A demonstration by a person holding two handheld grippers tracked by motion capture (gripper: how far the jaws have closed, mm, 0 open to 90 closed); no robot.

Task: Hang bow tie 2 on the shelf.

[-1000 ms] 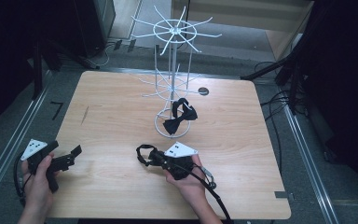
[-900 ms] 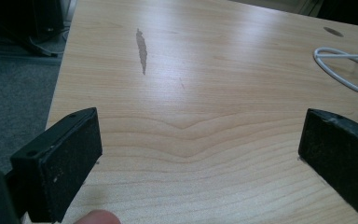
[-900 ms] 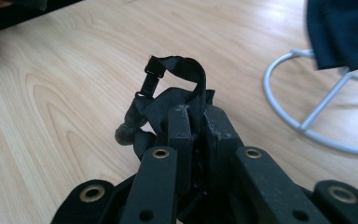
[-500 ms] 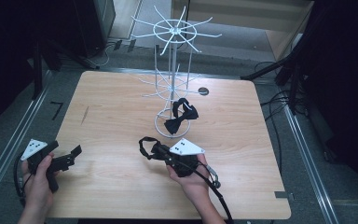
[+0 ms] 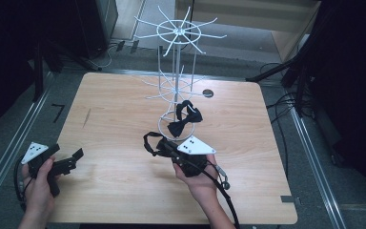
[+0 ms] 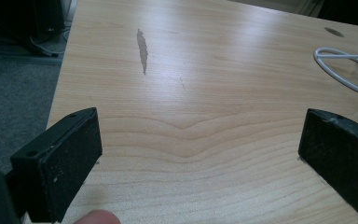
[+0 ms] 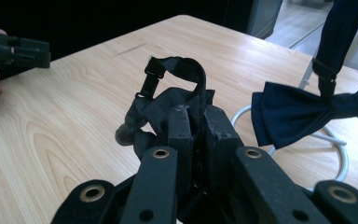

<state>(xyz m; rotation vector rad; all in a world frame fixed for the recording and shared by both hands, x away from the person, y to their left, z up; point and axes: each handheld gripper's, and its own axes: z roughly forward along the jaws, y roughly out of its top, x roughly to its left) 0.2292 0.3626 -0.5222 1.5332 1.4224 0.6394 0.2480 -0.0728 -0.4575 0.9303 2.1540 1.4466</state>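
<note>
Two black hand-held claws. Left claw (image 5: 74, 159), lower left of high view: grey three-cornered plate with dark dots on top, black cable looping beside hand. Its own view: two blocky black jaws, matte rubbery faces, small hole in left one. Right claw (image 5: 164, 145), centre: same grey plate, black cable trailing to bottom edge. Its own view: black link arms, brass-ringed pivots. Forearms bare, no sleeves.

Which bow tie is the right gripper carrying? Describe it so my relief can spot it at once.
Start at the tall white wire display rack at the far middle of the wooden table. A dark bow tie hangs at its base ring; nearer the person, the black bow tie with looped strap is the one clamped in the right gripper, not hanging.
</note>
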